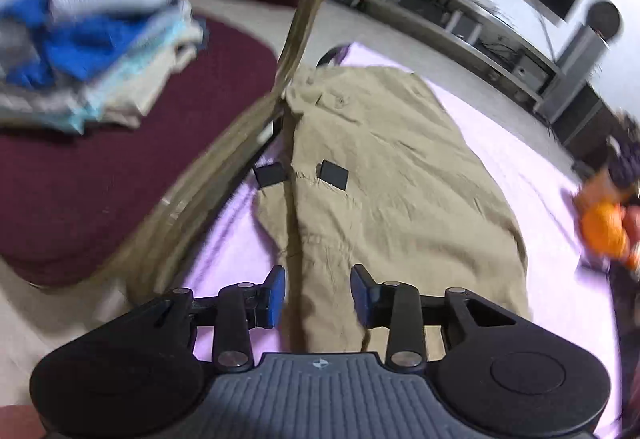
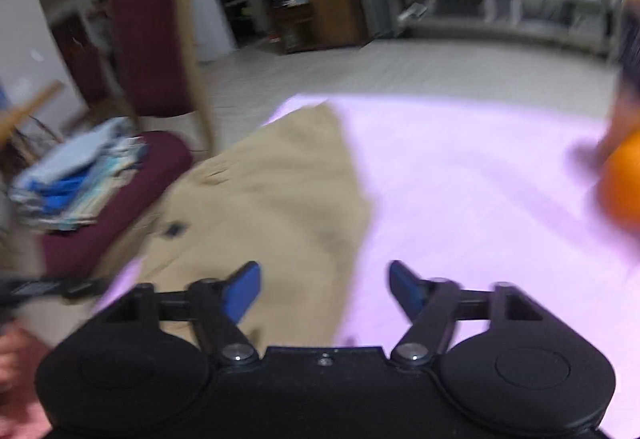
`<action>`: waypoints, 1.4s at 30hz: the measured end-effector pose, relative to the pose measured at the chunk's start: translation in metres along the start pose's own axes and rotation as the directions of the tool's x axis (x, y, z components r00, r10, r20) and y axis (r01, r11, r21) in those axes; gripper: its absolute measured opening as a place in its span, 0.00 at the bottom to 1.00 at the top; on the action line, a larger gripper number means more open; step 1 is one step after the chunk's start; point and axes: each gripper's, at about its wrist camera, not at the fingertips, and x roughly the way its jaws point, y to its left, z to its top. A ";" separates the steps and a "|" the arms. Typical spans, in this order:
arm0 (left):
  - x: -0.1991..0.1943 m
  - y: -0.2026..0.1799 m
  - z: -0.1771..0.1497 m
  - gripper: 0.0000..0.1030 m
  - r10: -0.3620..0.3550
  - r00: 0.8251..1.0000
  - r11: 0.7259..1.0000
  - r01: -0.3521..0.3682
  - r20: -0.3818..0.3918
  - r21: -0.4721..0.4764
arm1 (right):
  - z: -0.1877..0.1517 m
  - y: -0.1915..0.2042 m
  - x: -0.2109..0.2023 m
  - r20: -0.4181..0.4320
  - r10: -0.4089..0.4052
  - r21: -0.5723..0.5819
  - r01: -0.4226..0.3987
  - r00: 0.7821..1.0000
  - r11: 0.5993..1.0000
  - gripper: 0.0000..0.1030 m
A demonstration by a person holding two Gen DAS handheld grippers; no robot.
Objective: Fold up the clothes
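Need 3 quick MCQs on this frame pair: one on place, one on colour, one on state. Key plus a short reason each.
1. Where does the stack of folded clothes sit?
A. on the maroon chair seat
B. on the pink sheet
C. on the floor

2. What colour is the garment spread on the pink sheet?
A. blue
B. khaki
C. grey

3. How do the left gripper and right gripper stand?
A. both clamped on cloth
B. one holds cloth, the other is empty
C. both open, nothing pinched

Key:
1. A, the stack rests on the maroon cushion beside the sheet in both views.
2. B, the flat garment is tan in both views.
3. C, each pair of blue pads stands apart with the cloth lying flat below them.
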 end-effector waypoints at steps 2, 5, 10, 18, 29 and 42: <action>0.013 0.000 0.002 0.34 -0.005 1.000 1.000 0.005 -0.006 -0.017 | -0.007 0.005 0.013 -0.082 0.116 0.045 -0.113 0.990 0.993 0.31; 0.022 0.005 0.001 0.34 0.016 1.000 0.999 -0.017 -0.020 -0.048 | -0.014 0.021 0.028 -0.140 0.171 0.020 -0.170 0.975 0.985 0.32; 0.034 0.008 0.002 0.32 -0.017 0.999 0.998 0.014 -0.038 -0.062 | -0.030 0.028 0.048 -0.210 0.133 -0.007 -0.138 0.969 0.990 0.34; 0.014 -0.007 -0.010 0.06 0.000 0.996 1.000 -0.002 0.088 0.018 | -0.038 0.023 0.057 -0.233 0.092 -0.029 -0.101 0.968 0.994 0.41; 0.010 -0.006 -0.024 0.27 0.178 0.983 0.983 -0.180 0.053 0.031 | -0.028 0.009 0.045 -0.206 0.083 -0.004 -0.085 0.975 0.996 0.53; 0.019 -0.071 -0.067 0.14 0.039 0.999 0.929 -0.048 0.032 0.366 | -0.023 0.016 0.046 -0.067 0.000 -0.062 -0.004 0.998 0.998 0.28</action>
